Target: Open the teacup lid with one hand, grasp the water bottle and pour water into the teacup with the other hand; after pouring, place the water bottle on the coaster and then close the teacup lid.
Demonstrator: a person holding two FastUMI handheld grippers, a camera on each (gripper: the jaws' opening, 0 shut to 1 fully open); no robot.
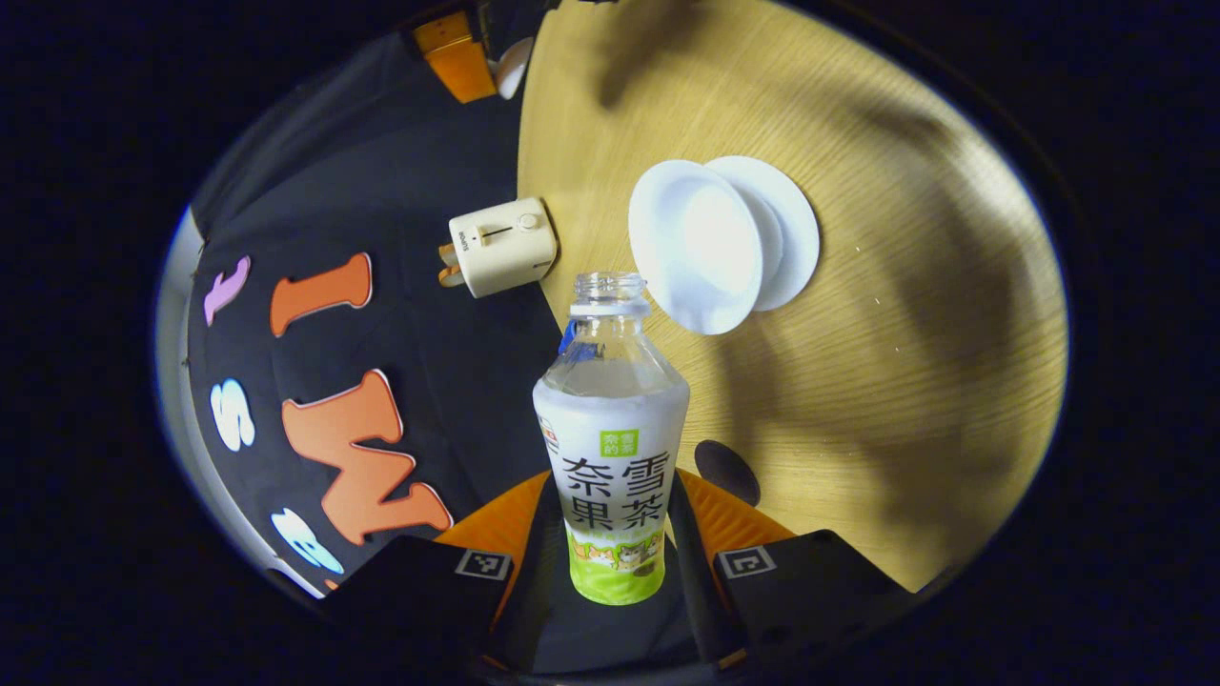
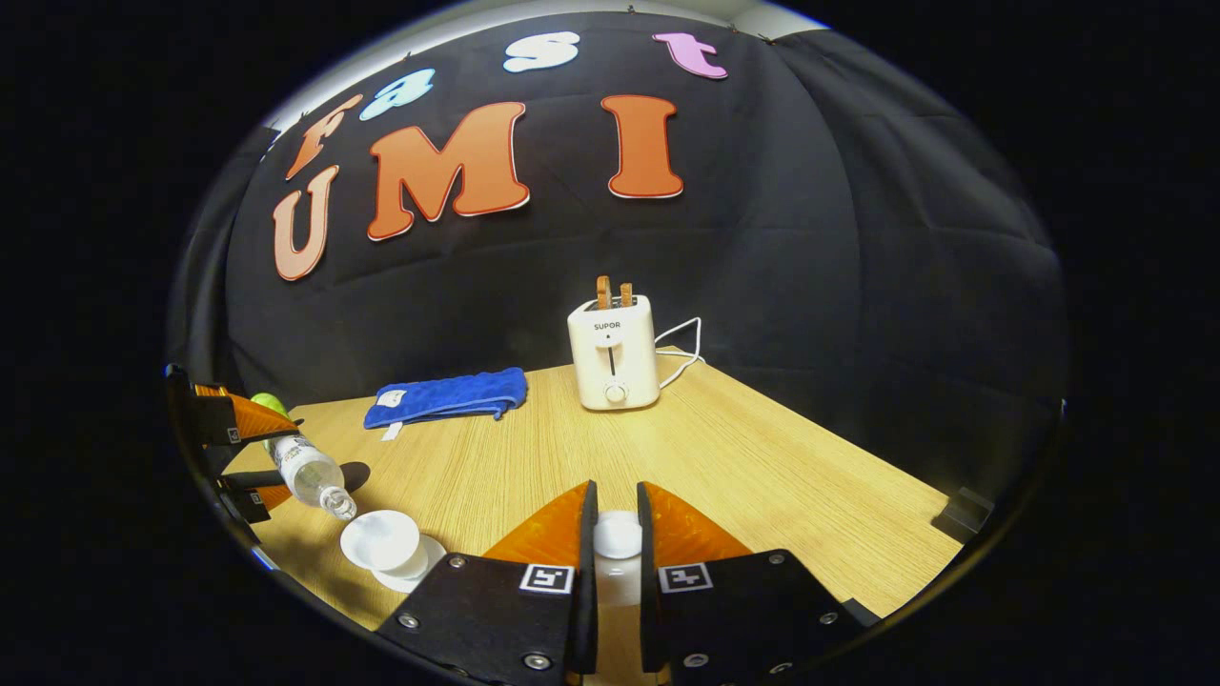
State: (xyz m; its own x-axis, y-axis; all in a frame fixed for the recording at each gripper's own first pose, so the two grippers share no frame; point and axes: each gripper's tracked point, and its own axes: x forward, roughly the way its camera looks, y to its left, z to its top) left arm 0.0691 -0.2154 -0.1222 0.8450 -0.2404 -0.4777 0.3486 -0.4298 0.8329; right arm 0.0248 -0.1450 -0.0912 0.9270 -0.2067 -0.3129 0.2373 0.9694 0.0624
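My left gripper (image 1: 615, 519) is shut on a clear water bottle (image 1: 611, 448) with a white and green label. The bottle has no cap and is tipped over, its mouth close to the rim of the white teacup (image 1: 696, 243), which stands open on its saucer (image 1: 796, 224). I see no stream of water. A black round coaster (image 1: 726, 472) lies just beside the bottle. My right gripper (image 2: 617, 519) is shut on the white teacup lid (image 2: 618, 535), held above the table. The right gripper view shows the left gripper (image 2: 243, 457) tilting the bottle (image 2: 307, 474) over the teacup (image 2: 381, 541).
A cream toaster (image 2: 613, 353) with two slices stands at the back of the wooden table (image 2: 762, 457), its cord trailing right. A folded blue towel (image 2: 446, 395) lies at the back left. The table's right edge runs near a dark block (image 2: 961, 514).
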